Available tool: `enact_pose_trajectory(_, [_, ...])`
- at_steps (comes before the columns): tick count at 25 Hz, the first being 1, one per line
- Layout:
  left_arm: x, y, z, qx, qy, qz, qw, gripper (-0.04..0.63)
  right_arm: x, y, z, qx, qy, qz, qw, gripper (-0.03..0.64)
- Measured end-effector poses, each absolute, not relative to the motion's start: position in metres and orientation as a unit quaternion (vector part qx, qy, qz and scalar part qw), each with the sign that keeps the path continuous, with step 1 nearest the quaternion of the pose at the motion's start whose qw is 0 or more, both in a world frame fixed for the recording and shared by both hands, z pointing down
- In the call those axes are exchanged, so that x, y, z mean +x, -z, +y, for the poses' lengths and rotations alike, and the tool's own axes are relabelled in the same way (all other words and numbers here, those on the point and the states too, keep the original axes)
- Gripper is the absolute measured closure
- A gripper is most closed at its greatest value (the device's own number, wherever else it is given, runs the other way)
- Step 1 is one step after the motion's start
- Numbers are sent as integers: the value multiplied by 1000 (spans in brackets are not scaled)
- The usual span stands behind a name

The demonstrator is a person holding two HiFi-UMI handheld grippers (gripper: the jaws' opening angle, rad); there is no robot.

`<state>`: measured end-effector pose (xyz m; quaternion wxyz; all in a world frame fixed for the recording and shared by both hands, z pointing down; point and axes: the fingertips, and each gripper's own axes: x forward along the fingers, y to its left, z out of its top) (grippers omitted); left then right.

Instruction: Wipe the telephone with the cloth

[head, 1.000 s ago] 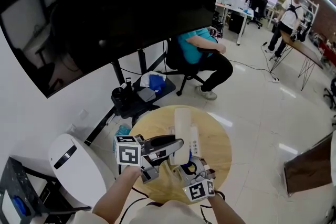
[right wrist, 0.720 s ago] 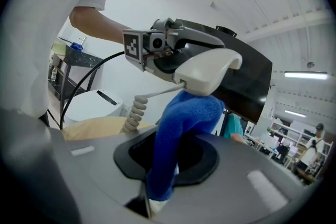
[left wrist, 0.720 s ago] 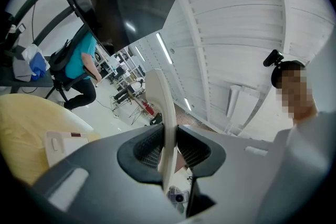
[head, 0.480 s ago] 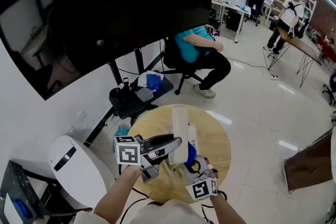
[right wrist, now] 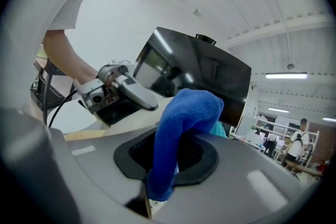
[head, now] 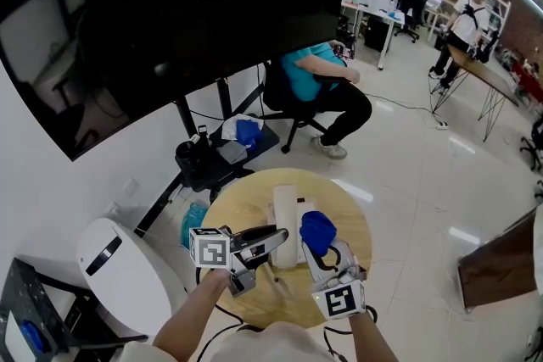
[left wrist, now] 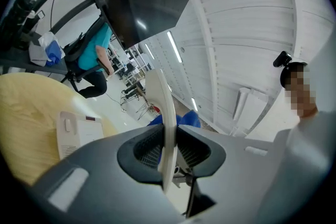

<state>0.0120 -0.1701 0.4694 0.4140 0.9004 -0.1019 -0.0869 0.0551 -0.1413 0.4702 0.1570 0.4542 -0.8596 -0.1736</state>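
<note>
Your left tool is closed on the white handset. Its jaws stand only partly apart, because the thin body of the handset fills the gap between the pads; the left gripper view shows this clearly. Your right tool is closed on the blue cloth, which bulges out in a thick fold above its jaws.

Compared with a second ago, two things are different. The left tool now holds the handset lower, nearer to the round wooden desk. The right tool has come up: before, the cloth was low and mostly hidden near the bottom end of the handset, and now it sits high, just beside the right side of the handset. I judge that this is the start of a wiping stroke, or the return for a new one. Whether the cloth really presses on the plastic I cannot tell from these views.

The handset is long, slim and cream-white, and it is held at about its middle, so both ends are free for the cloth. The telephone base, also white, with a small dark window, rests on the desk just behind the handset. No dirt or marks are visible on the handset or the base.
</note>
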Motion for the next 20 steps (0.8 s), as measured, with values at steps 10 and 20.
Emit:
enact_pose_trajectory(10, [8, -545, -188, 877, 71, -126, 458, 518, 40, -439, -132, 445, 167, -868, 143, 555])
enact_pose_trajectory(20, [2, -610, -207, 845, 70, -124, 516, 518, 39, -451, -136, 455, 142, -866, 150, 555])
